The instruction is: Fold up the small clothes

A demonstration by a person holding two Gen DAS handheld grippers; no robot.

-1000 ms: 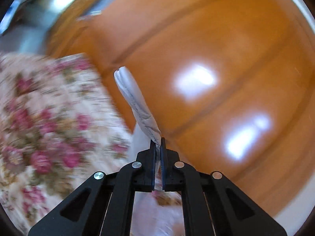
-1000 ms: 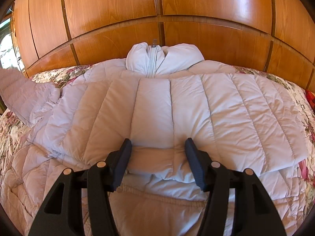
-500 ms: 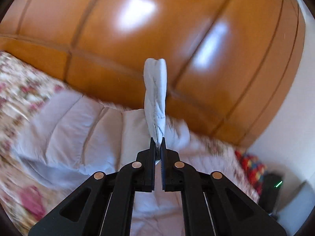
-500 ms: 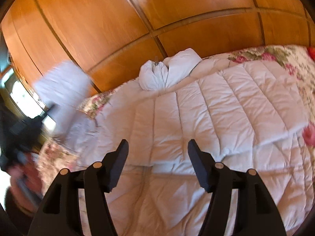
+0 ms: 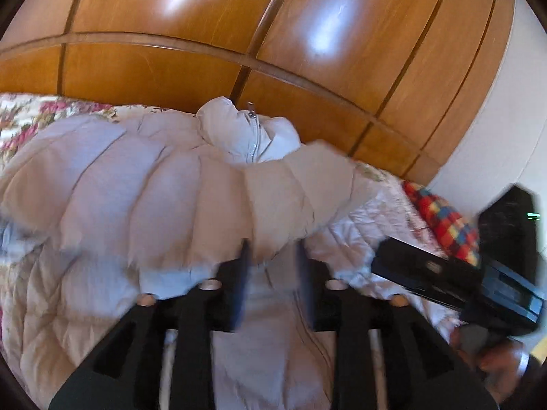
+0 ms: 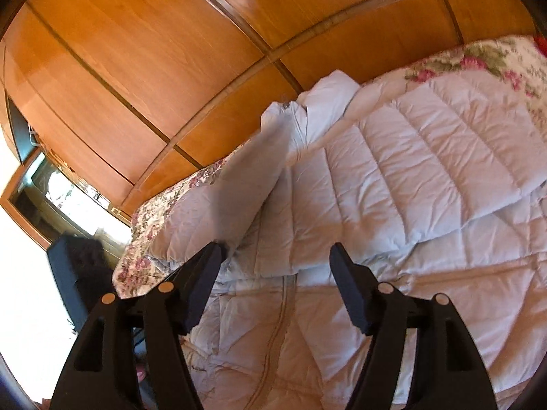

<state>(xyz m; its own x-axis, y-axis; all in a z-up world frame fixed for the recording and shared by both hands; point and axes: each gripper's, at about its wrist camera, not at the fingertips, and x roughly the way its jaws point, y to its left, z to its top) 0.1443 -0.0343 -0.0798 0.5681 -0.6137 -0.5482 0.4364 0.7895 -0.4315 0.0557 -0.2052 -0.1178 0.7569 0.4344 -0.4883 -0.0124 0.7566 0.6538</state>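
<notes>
**Two sleeves folded in, one puffy jacket to tame**

One pale quilted jacket (image 5: 177, 188) lies spread on the bed (image 6: 506, 58), zipped collar (image 5: 249, 130) toward the wooden headboard (image 5: 307, 34), both sleeves across its chest. It looks light, soft and springy, with a slick shell, so folds will likely puff back up; a pinch on a stitched seam or the hem should hold better than one on a fat baffle.

Fingers of the left gripper (image 5: 273, 266) are opening above the lower front, nothing between them. Fingers of the right gripper (image 6: 277, 273) are widening too, empty, over the zip line.

Motion blur smears the left view. Black gripper bodies hide the hem, and the jacket's right edge runs out of frame.
</notes>
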